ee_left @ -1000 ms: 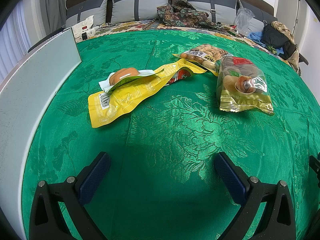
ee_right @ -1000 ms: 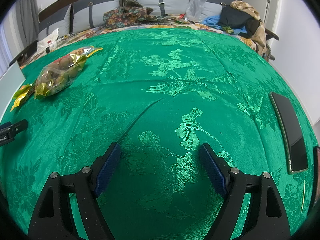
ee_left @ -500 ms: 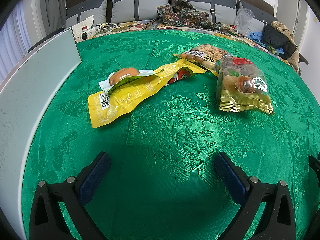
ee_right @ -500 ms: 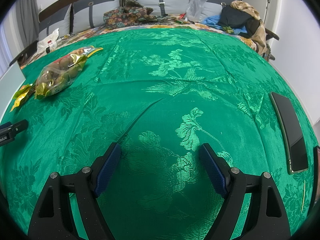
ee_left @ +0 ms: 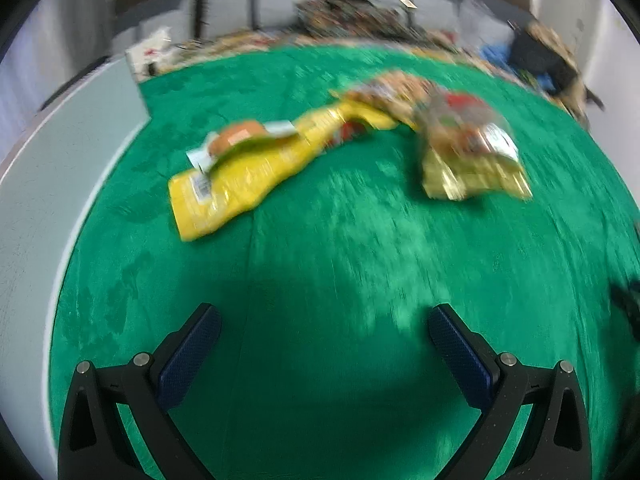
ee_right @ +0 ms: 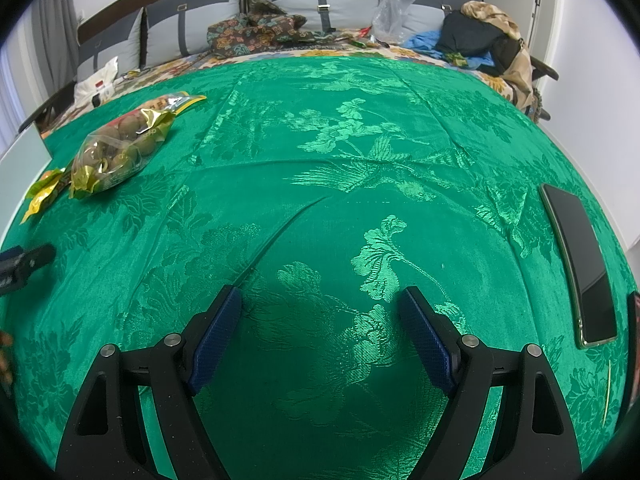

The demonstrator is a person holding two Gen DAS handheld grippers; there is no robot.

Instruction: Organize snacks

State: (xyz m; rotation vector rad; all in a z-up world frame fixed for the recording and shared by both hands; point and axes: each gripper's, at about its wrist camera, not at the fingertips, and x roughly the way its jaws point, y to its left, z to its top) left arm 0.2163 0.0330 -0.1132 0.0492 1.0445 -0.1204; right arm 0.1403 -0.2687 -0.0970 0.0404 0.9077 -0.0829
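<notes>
Your snacks lie in a loose cluster on the green cloth (ee_right: 360, 208): a long yellow packet (ee_left: 244, 176) with a small orange-filled wrapper (ee_left: 240, 140) resting on its upper edge, and a gold bag of round pieces (ee_left: 468, 152) to its right, a further packet (ee_left: 394, 88) behind them. The left-wrist view is blurred. Your left hand-held gripper (ee_left: 324, 336) hovers in front of them, jaws wide apart, holding nothing. Your right hand-held gripper (ee_right: 320, 320) is likewise spread over bare cloth, well apart from the snacks. A dark phone (ee_right: 580, 264) lies at the right edge.
</notes>
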